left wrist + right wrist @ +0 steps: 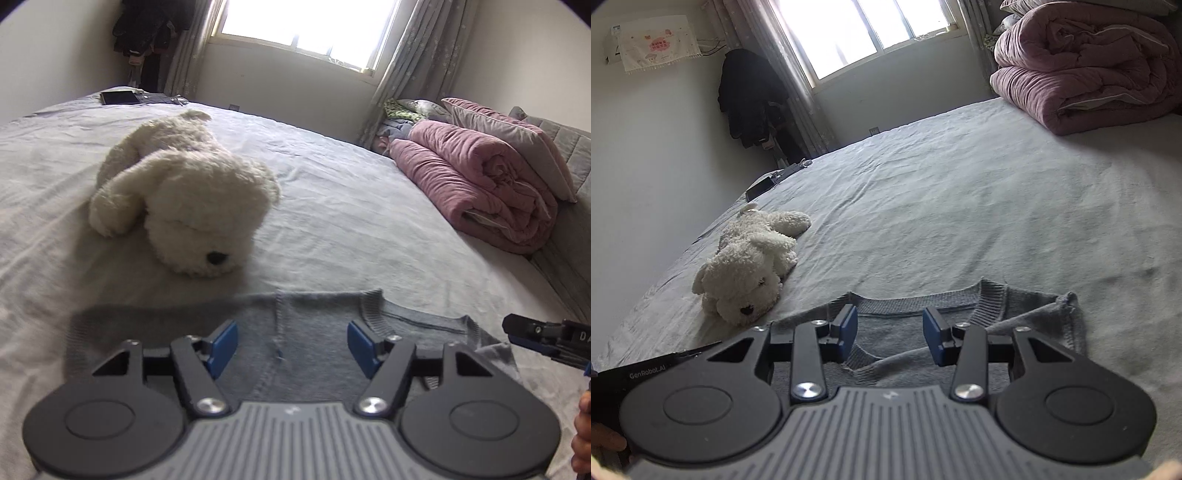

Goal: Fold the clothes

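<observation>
Partly, the grey sweater [314, 332] is masked by both gripper bodies, and its near edge is cut off. It is spread flat on the bed sheet [960, 206], below and just ahead of the left gripper [291, 345] and right gripper [889, 334]. Both sets of jaws are seen apart, nothing clamped or touched. Farther off, a white plush dog [184, 195] is noted; beyond it, a rolled pink quilt [480, 177].
</observation>
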`<move>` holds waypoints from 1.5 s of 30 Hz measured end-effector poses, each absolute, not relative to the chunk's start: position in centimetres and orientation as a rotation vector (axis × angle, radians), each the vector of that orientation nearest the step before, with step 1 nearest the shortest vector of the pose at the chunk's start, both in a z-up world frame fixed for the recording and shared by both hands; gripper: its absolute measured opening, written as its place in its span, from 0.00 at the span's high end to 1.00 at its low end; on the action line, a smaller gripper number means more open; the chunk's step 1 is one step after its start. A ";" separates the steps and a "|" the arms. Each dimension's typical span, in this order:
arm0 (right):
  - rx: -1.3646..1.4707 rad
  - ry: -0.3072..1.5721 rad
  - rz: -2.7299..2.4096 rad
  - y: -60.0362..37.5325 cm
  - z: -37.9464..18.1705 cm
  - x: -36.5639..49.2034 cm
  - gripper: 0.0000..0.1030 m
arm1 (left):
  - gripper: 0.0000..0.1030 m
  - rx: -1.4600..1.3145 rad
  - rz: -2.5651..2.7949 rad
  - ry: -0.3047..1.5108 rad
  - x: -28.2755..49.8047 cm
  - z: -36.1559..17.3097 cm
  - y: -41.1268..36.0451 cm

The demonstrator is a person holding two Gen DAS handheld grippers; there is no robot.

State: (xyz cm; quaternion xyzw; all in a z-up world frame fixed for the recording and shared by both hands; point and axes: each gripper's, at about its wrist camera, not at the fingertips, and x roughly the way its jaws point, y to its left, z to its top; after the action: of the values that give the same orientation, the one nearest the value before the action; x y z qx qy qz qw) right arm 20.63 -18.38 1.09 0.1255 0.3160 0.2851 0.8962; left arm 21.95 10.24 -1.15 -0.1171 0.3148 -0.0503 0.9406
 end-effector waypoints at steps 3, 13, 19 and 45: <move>0.287 0.668 0.585 -16.5 0.8 20.4 0.57 | 0.29 -0.212 -0.048 0.671 22.1 -0.9 13.4; 0.318 0.723 0.612 -13.4 -4.0 19.1 0.57 | 0.32 -0.235 0.056 0.750 21.5 -3.5 22.0; 0.246 0.690 0.665 -14.0 -5.0 17.5 0.56 | 0.37 -0.321 -0.028 0.727 21.4 -5.7 23.4; 0.698 0.822 0.826 -16.4 -4.8 19.3 0.54 | 0.97 -0.306 -0.307 0.700 21.8 -1.6 11.2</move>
State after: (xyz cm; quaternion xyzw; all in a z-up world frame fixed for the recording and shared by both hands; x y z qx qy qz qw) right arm 19.28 -16.41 -4.80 0.3229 0.3800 0.3820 0.7781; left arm 21.81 11.25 -1.63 -0.1487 0.3402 -0.1490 0.9165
